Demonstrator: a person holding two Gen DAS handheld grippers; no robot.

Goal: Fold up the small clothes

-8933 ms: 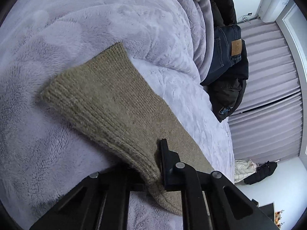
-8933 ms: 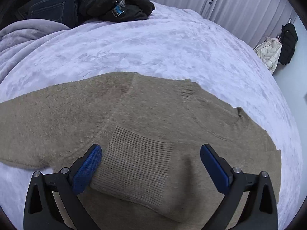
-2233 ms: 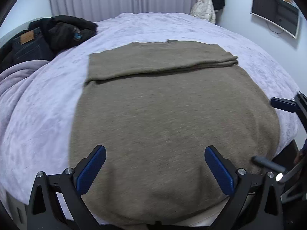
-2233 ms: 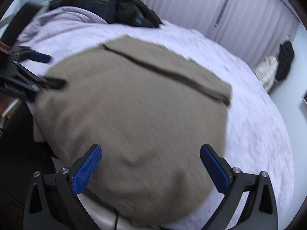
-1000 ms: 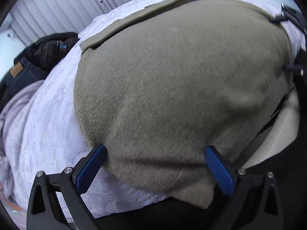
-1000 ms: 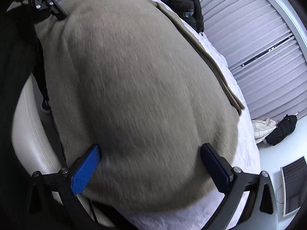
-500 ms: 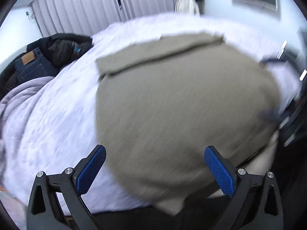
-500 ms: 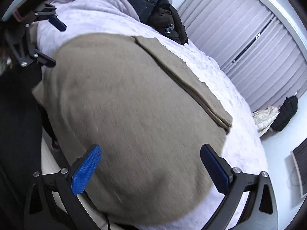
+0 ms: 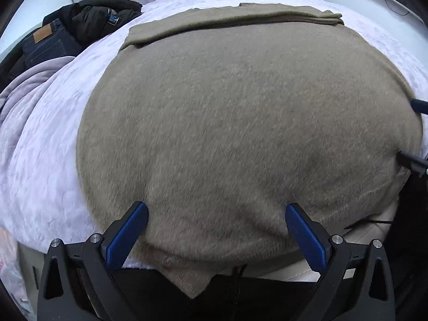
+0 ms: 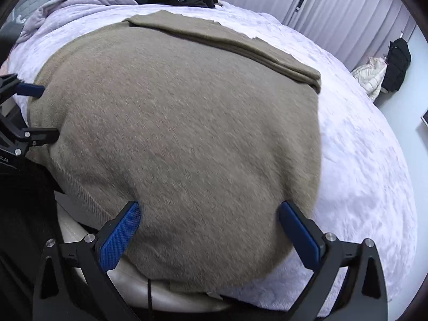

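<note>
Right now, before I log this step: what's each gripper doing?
Left gripper: open, holding nothing, over the sweater.
Right gripper: open, holding nothing.

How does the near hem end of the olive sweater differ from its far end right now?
The near hem end of the olive sweater is a single layer, and one corner hangs off the bed edge. The far end is a doubled-over band lying flat on the bedspread. The near end sits between the open fingers of the left gripper and right gripper; nothing is near the far end. Both are the same olive knit.
</note>
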